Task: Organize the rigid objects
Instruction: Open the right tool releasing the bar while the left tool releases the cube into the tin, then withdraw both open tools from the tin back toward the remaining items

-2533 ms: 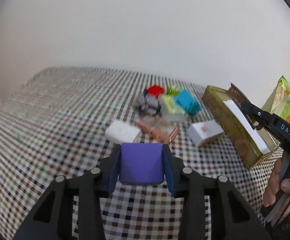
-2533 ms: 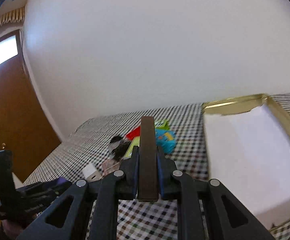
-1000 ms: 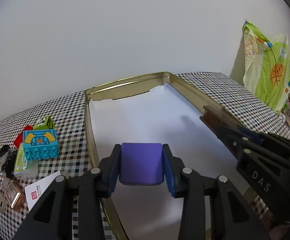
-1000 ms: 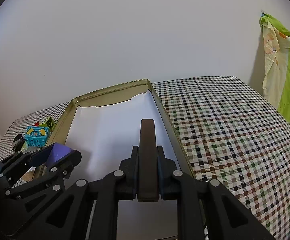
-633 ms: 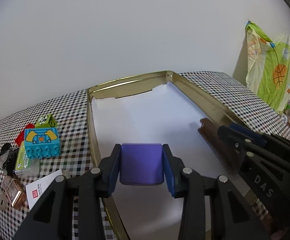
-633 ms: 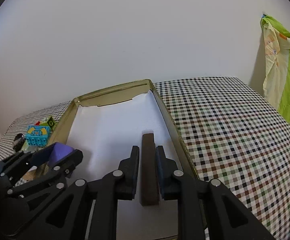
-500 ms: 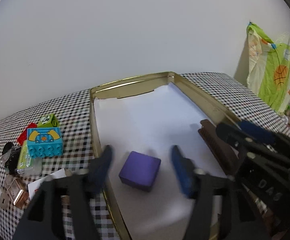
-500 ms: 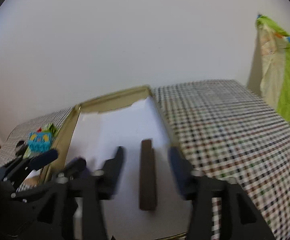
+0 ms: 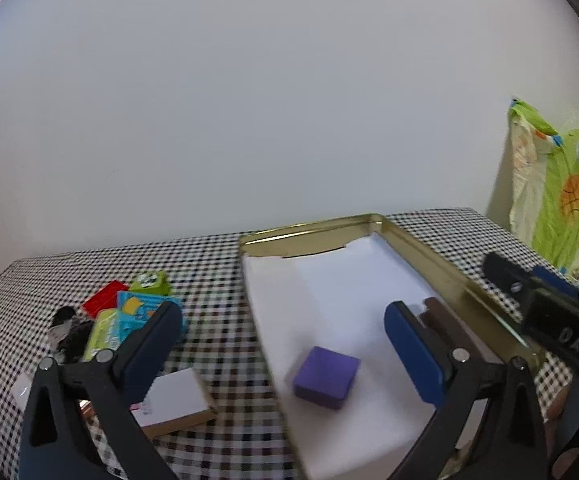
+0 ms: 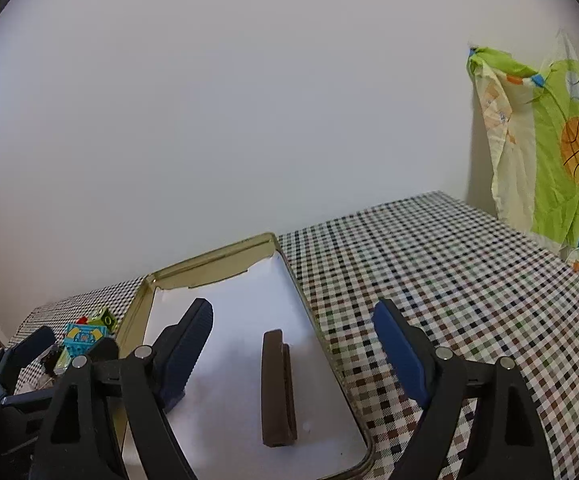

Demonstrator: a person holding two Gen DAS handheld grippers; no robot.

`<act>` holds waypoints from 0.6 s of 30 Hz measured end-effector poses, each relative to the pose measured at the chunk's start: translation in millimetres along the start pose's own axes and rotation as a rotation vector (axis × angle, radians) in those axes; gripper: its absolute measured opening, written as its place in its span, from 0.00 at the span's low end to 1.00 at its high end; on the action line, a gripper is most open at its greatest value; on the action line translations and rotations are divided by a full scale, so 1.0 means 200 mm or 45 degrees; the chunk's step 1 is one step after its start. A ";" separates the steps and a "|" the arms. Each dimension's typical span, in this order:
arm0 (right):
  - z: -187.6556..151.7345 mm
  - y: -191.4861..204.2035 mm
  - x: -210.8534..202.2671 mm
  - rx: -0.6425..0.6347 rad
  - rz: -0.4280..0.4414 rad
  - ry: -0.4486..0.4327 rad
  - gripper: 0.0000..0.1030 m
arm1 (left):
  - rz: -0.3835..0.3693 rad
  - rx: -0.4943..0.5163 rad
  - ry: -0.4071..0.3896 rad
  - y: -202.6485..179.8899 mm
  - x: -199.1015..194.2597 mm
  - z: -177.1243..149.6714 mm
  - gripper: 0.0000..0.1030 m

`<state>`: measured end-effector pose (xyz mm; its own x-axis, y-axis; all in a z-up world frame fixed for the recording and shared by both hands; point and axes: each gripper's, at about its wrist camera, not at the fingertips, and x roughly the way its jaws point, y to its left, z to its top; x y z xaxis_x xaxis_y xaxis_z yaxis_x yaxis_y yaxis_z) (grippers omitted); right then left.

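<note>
Now both loads have been let go into the tray [image 9: 421,258]: the purple block [image 9: 326,377] lies ahead of the left gripper [image 9: 281,344], the brown bar [image 10: 276,388] ahead of the right gripper [image 10: 293,340]. Both jaws have just been opened wide, and nothing is gripped or touched. More pieces are left on the cloth [image 9: 217,280] beyond the left finger.

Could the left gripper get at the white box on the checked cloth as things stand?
Probably yes. The left gripper has just been opening and holds nothing; the purple block lies free in the tray. The white box lies just beside its left finger, nothing on top.
</note>
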<state>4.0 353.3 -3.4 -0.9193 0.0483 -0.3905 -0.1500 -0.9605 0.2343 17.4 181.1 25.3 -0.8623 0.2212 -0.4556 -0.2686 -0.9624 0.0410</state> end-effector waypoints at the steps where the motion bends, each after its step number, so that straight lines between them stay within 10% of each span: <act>1: 0.00 0.00 -0.01 -0.007 -0.010 -0.019 0.82 | 0.018 -0.007 0.002 0.02 0.00 0.00 0.99; 18: -0.04 0.11 -0.15 -0.131 -0.209 -0.191 0.82 | 0.184 -0.008 -0.037 0.28 -0.07 -0.10 0.99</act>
<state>30.9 327.9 6.5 -0.9304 0.2390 -0.2778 -0.2712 -0.9589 0.0833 23.7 121.1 16.7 -0.9040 0.0845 -0.4191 -0.1378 -0.9855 0.0986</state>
